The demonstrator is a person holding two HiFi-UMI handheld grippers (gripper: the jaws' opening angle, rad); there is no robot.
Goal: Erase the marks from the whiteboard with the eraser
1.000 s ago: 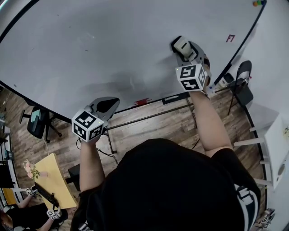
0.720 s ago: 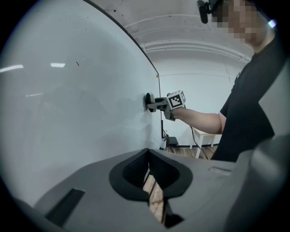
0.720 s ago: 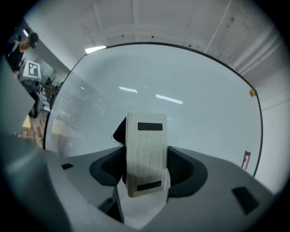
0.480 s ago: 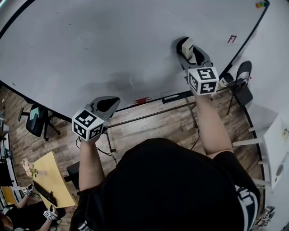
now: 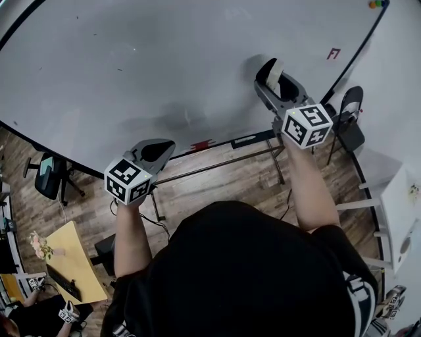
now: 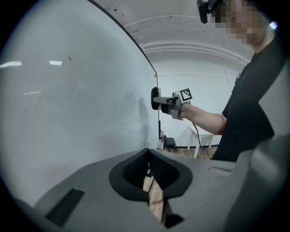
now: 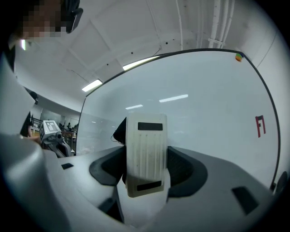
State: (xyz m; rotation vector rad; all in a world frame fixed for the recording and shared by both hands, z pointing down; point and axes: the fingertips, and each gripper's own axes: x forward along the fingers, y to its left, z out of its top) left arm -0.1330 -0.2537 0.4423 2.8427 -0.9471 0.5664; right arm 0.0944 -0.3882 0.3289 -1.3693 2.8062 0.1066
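The whiteboard (image 5: 131, 59) fills the top of the head view. It bears a small red mark (image 5: 334, 53) near its right edge and a faint grey smudge (image 5: 179, 120) low in the middle. My right gripper (image 5: 272, 74) is shut on the white-backed eraser (image 5: 272, 68), which is pressed flat to the board left of the red mark. In the right gripper view the eraser (image 7: 145, 140) stands upright between the jaws, with the red mark (image 7: 259, 125) far to its right. My left gripper (image 5: 156, 150) hangs shut and empty near the board's lower edge, its jaws (image 6: 148, 156) closed together.
Coloured magnets (image 5: 376, 4) sit at the board's top right corner. A tray (image 5: 250, 141) along the board's bottom edge holds a red item (image 5: 202, 145). Below are a wood floor, a black chair (image 5: 350, 125), a white table (image 5: 401, 210) and a yellow table (image 5: 69, 260).
My right hand has swung to the right and the gripper has turned, while the eraser stays on the board near the same spot. The left gripper has not moved.
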